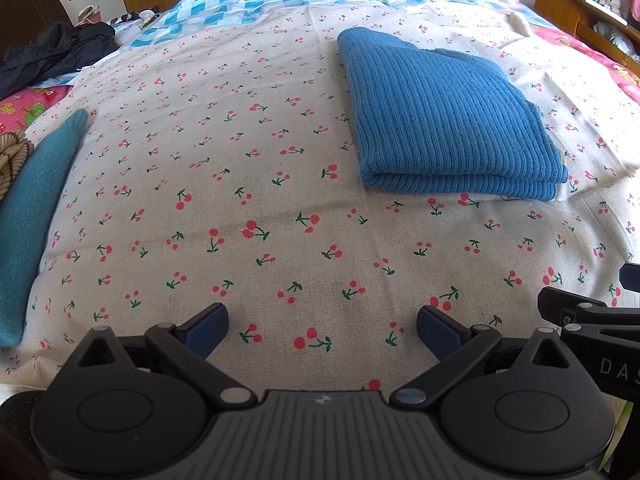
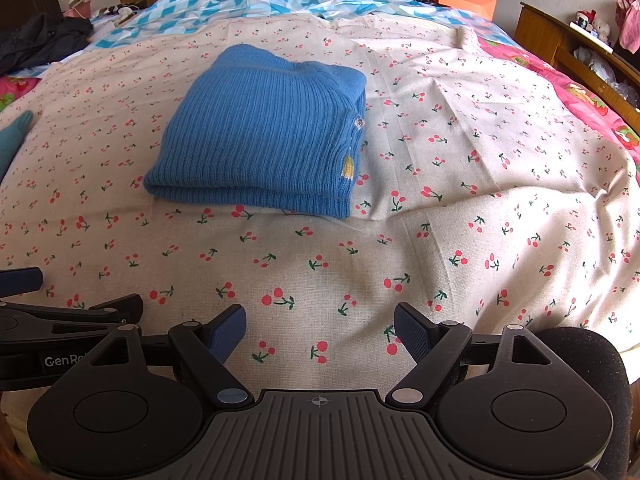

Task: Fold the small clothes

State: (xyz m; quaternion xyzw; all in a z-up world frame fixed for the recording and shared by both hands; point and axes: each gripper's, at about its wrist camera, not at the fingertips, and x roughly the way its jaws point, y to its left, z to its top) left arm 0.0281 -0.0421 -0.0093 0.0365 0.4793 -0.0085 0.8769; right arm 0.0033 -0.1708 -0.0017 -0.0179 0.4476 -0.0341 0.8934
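Blue rib-knit sweater [image 1: 448, 120], folded into a thick rectangle, lies flat on the cherry-print cloth [image 1: 240, 200] covering the bed. Teal fuzzy garment [image 1: 28, 216] lies at the cloth's left edge. Left gripper [image 1: 322, 330] and right gripper [image 2: 320, 332] hover side by side near the cloth's front edge, well short of the sweater, jaws spread, holding nothing.

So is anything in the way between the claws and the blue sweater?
Nothing visible. Only bare cherry-print sheet lies between the open right claw, the open left claw and the folded blue sweater.
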